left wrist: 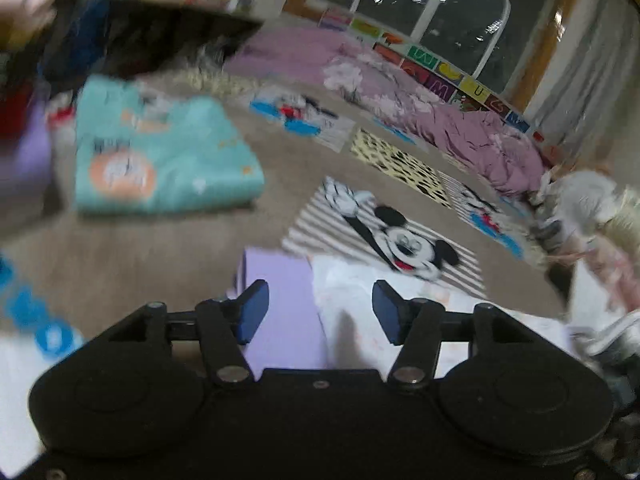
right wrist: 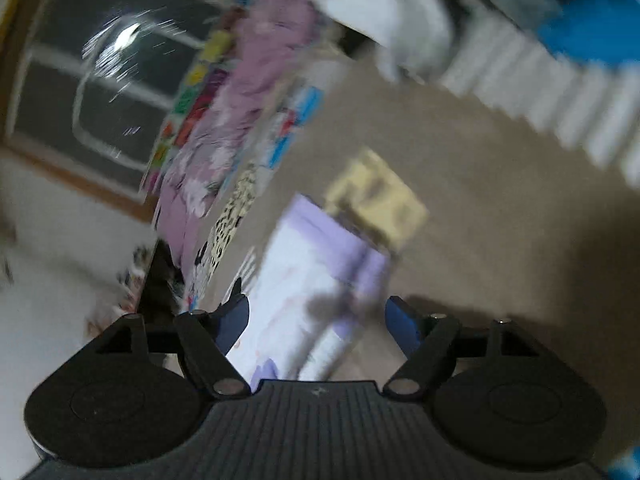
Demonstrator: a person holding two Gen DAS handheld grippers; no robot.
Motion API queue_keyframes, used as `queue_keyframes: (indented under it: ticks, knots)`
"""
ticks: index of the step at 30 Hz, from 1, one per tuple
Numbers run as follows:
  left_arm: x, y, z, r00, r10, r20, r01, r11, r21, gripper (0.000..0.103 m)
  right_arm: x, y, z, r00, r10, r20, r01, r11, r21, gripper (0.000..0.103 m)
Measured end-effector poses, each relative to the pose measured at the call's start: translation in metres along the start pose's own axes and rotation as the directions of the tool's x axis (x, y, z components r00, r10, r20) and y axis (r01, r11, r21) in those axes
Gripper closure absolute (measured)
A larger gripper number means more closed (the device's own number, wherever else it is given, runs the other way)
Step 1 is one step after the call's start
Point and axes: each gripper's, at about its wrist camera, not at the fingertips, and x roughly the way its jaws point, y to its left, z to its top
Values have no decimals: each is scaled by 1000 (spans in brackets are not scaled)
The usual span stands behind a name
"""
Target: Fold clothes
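A white and lilac garment [left wrist: 304,312] lies folded on the tan rug just ahead of my left gripper [left wrist: 320,310], which is open and empty above it. The same garment [right wrist: 312,280] shows blurred in the right wrist view, under my right gripper [right wrist: 318,320], which is also open and empty. A folded teal printed garment [left wrist: 160,160] lies on the rug to the far left in the left wrist view.
A Mickey Mouse printed patch [left wrist: 400,240] marks the rug ahead. A crumpled purple blanket [left wrist: 440,116] lies along the window wall. A heap of pale clothes [left wrist: 592,220] sits at the right. Dark furniture [left wrist: 140,28] stands at the back left.
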Motion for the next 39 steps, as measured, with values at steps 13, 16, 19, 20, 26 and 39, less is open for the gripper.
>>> queue_keyframes:
  ticks: [13, 16, 19, 20, 26, 39]
  knots:
    - [15, -99, -59, 989, -145, 26, 122, 908, 402, 46, 37, -10, 3, 999, 31, 31, -35, 991, 126, 22]
    - [37, -110, -63, 986, -167, -15, 155, 874, 461, 46, 48, -2, 5, 999, 16, 40, -19, 997, 78, 22]
    - [59, -109, -66, 985, -136, -102, 169, 866, 471, 46, 53, 4, 4, 998, 1, 56, -3, 1000, 28, 27]
    - [66, -107, -67, 983, -123, -139, 175, 866, 468, 46, 55, 6, 4, 998, -8, 62, 7, 1000, 16, 29]
    - [70, -100, -70, 970, -142, -195, 217, 866, 451, 45, 56, -9, -2, 996, 32, 85, -39, 996, 81, 74]
    - [67, -84, -58, 961, -183, -210, 245, 911, 330, 45, 12, 57, -4, 977, 146, 156, -114, 974, -196, 76]
